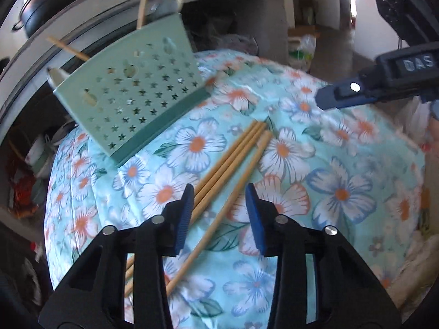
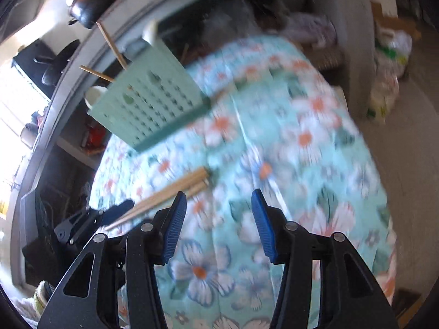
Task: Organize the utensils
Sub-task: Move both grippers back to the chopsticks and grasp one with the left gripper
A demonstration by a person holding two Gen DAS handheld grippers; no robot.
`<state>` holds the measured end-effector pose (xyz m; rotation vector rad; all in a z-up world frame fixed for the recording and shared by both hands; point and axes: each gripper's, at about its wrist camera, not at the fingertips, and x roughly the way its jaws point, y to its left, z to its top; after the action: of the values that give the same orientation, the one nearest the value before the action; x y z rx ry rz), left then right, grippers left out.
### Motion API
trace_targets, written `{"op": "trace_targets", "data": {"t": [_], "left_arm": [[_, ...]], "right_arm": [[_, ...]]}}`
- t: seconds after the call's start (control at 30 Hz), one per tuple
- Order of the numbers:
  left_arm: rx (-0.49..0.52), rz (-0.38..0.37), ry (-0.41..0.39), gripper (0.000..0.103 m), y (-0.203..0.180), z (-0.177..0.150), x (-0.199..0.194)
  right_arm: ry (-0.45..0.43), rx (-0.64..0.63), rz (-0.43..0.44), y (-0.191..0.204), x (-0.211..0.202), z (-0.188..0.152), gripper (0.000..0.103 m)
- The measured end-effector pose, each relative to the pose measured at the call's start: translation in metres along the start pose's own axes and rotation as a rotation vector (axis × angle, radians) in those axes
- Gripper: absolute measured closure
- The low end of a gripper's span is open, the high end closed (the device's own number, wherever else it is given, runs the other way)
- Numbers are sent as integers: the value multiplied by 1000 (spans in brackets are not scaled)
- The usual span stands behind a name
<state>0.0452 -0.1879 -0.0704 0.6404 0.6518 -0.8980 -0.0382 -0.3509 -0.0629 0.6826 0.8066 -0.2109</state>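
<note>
Left gripper (image 1: 218, 201) nearest: jaws partly parted, four chopsticks (image 1: 233, 164) lying between blue pads, pads not visibly pressing; left pad (image 1: 184, 213) overlapped three-stick bundle, actual contact unclear. Sticks' long axis ran 7 to 1 o'clock from fingers, across floral cloth (image 1: 329, 181). Right gripper (image 2: 219, 219) likewise half parted, nothing between jaws; sticks lay off at its 10 o'clock. Left hand judged nearer. Green perforated holder (image 1: 131, 96) stood beyond, at 11 o'clock, already holding utensils.
</note>
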Motion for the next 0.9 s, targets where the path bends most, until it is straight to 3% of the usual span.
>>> {"op": "trace_targets", "data": {"t": [0.2,0.37,0.6,0.73,0.9], "left_arm": [[150,50,3,93,-20,-4,15],[218,34,11,95,-28,-10,5],[193,-47,42,94,-28,-16,-18],[127,-111,58,80,-24,-5,-17],[123,-124,66,80,-29,11,-1]], "right_arm": [[15,51,7,-14,2,-14,55],[-2,61,28,-19,0,-9,55],[5,75,56,-25,3,-11,55],[19,89,70,-28,7,-13,55],[22,92,79,-26,6,-15,55]]}}
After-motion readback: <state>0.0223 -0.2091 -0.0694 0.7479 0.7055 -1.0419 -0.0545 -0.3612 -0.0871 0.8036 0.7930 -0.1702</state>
